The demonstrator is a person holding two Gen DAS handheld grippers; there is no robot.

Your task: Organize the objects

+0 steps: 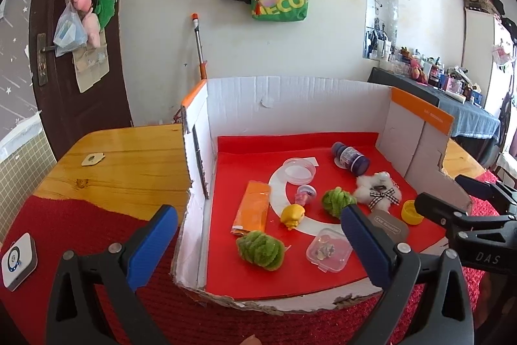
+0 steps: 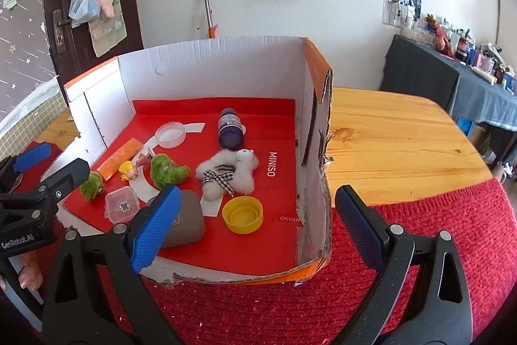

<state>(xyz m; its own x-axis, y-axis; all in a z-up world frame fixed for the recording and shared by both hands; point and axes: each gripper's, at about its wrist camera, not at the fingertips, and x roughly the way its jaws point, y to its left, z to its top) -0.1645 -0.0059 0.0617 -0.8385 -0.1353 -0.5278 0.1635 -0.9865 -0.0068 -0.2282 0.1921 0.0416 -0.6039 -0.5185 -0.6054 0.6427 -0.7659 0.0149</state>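
Both tools hang in front of the cardboard box (image 1: 290, 99) w/ nothing held: left gripper (image 1: 258, 244) has its blue pads spread wide, right gripper (image 2: 255, 228) likewise, jaws well apart and empty. Everything to sort lies loose on the red liner (image 2: 278, 241) inside the box; no bin or target spot shows, so the goal layout is a guess. Nearest the left tool are a green fuzzy ball (image 1: 260, 250) and a small clear case (image 1: 329, 253), w/ a yellow toy (image 1: 292, 215) and orange packet (image 1: 252, 210) just behind. Nearest the right tool are a grey pouch (image 2: 187, 223), partly hidden by its left pad, and a yellow cap (image 2: 243, 214); the white plush w/ checked bow (image 2: 227, 172) and purple bottle (image 2: 230, 128) lie farther in, and a second green ball (image 1: 337, 199) sits mid-box. Likely step: pick a first item. Best approach imo: take the front stuff first, one item per tool, come in over the low torn front edge, not the tall side walls. Soft balls and plush forgive a sloppy squeeze; the clear case is hard and slick, so centre it btw the pads. Bottle lies on its side and prob rolls, so grip across its body. Keep the tools apart; they sit close here.
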